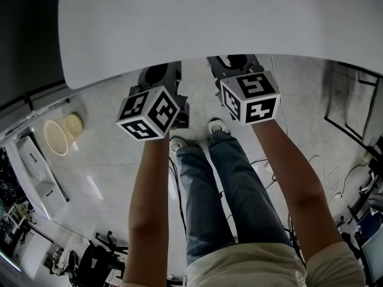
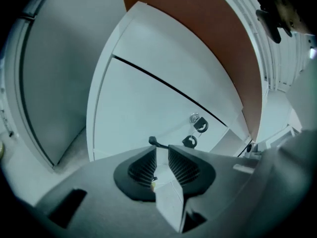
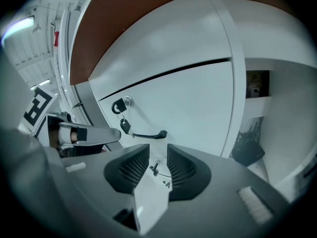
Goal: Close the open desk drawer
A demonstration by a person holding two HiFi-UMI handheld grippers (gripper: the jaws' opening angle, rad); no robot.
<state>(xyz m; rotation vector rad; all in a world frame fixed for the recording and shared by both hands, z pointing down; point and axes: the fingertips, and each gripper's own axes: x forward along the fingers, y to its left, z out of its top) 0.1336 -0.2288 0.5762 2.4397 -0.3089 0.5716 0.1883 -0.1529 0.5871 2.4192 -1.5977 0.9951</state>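
Observation:
The white drawer front (image 2: pixel 148 108) fills the left gripper view, with a dark seam along its top and a lock (image 2: pixel 194 118) from which dark keys (image 2: pixel 189 142) hang. My left gripper (image 2: pixel 162 151) points at it just below the keys; its jaws stand a narrow gap apart with nothing between them. In the right gripper view the same drawer front (image 3: pixel 188 103), lock (image 3: pixel 128 101) and keys (image 3: pixel 125 126) show. My right gripper (image 3: pixel 157 151) is open wider and empty. In the head view both marker cubes (image 1: pixel 148 112) (image 1: pixel 249 96) sit under the white desk top (image 1: pixel 215 23), and the jaws are hidden.
The person's legs (image 1: pixel 221 190) stand between the two arms. A beige basket (image 1: pixel 60 133) lies on the floor at the left, cables (image 1: pixel 335 178) at the right. A brown panel (image 2: pixel 198 29) rises behind the drawer unit. Right of the unit is a recess with dark items (image 3: pixel 247 148).

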